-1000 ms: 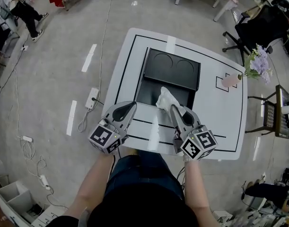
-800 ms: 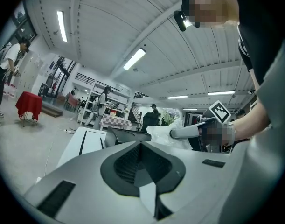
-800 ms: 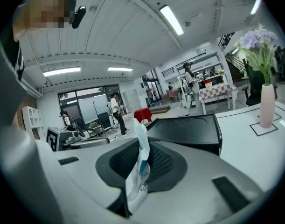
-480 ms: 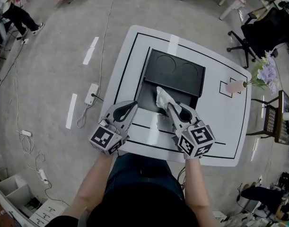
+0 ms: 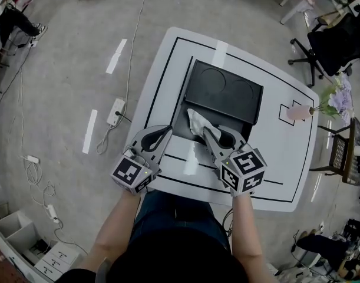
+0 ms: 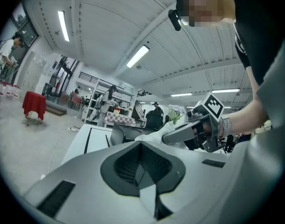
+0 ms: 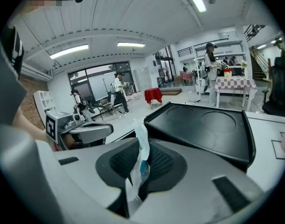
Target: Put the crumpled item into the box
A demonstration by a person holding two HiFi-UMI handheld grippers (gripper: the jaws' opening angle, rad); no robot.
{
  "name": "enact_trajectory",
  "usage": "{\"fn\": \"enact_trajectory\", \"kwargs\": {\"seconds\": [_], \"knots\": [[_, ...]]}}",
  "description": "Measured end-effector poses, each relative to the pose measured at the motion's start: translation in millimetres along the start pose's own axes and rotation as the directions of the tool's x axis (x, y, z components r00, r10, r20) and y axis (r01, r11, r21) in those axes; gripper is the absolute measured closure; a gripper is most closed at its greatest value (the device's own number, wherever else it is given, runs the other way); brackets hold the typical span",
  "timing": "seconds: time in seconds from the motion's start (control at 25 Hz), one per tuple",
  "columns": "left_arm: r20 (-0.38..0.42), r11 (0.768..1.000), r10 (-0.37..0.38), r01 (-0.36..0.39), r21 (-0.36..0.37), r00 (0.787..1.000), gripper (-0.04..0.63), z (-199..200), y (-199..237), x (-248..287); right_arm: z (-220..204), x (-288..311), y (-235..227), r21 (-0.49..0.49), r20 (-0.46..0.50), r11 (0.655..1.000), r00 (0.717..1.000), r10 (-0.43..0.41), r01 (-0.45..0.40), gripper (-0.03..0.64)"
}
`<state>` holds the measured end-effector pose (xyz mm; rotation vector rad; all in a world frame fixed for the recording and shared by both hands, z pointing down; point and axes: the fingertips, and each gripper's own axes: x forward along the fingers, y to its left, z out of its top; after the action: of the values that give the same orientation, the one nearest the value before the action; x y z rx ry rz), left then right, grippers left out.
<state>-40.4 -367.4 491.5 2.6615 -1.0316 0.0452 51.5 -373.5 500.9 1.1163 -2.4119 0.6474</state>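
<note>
An open black box (image 5: pixel 182 118) sits mid-table, its lid (image 5: pixel 227 92) leaning back on the far side. My right gripper (image 5: pixel 204 133) is shut on a crumpled white item (image 5: pixel 195 121), which hangs over the box's near part. In the right gripper view the item (image 7: pixel 140 133) sticks up from between the jaws of the right gripper (image 7: pixel 143 158), with the lid (image 7: pixel 203 125) just beyond. My left gripper (image 5: pixel 166 130) hovers at the box's near left corner, jaws together and nothing in them. In the left gripper view, the left gripper (image 6: pixel 141 146) points towards the right gripper (image 6: pixel 189 129) and the item (image 6: pixel 149 135).
A pink vase with purple flowers (image 5: pixel 300 111) stands near the right edge of the white table (image 5: pixel 286 164). A power strip (image 5: pixel 116 111) and cables lie on the floor to the left. Chairs stand at the far right, and people are at the far left.
My right gripper has carried the crumpled item down and to the left, lower over the box's near part. The left gripper has barely shifted.
</note>
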Motion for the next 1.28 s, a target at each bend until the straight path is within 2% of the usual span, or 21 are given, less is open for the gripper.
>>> {"fn": "enact_trajectory", "kwargs": {"seconds": [0.12,0.32,0.44,0.56,0.92,1.12,1.28], "knots": [[0.002,1.0,0.003,-0.003,0.0,1.0,0.595,1.5,4.4,-0.2,-2.6,7.1,-0.5,0.01,-0.028,1.0,1.0,0.004,-0.003,0.561],[0.0,1.0,0.001,-0.001,0.001,1.0,0.595,1.0,5.2,-0.1,-13.5,11.4,-11.5,0.023,-0.094,0.999,0.995,-0.036,0.038,0.56],[-0.002,1.0,0.0,0.0,0.0,1.0,0.595,1.7,5.0,-1.3,-13.5,9.2,-18.6,0.009,-0.108,0.997,0.991,-0.078,0.08,0.548],[-0.006,1.0,0.004,-0.004,0.005,1.0,0.595,2.6,6.1,-0.8,-13.1,5.8,-24.8,-0.014,-0.117,0.994,0.987,-0.113,0.112,0.483],[-0.006,1.0,0.011,-0.011,0.01,1.0,0.595,4.3,3.6,-1.3,-18.2,-12.6,-42.4,-0.027,-0.132,0.983,0.974,-0.183,0.181,0.482],[-0.01,1.0,0.009,-0.009,0.008,1.0,0.595,4.6,1.8,-3.5,-33.1,-18.3,-54.6,-0.114,-0.204,0.969,0.949,-0.24,0.22,0.48],[-0.004,1.0,0.002,-0.002,0.013,1.0,0.594,2.4,-0.5,-4.7,-39.1,-12.4,-55.5,-0.184,-0.248,0.961,0.936,-0.249,0.207,0.48]]}}
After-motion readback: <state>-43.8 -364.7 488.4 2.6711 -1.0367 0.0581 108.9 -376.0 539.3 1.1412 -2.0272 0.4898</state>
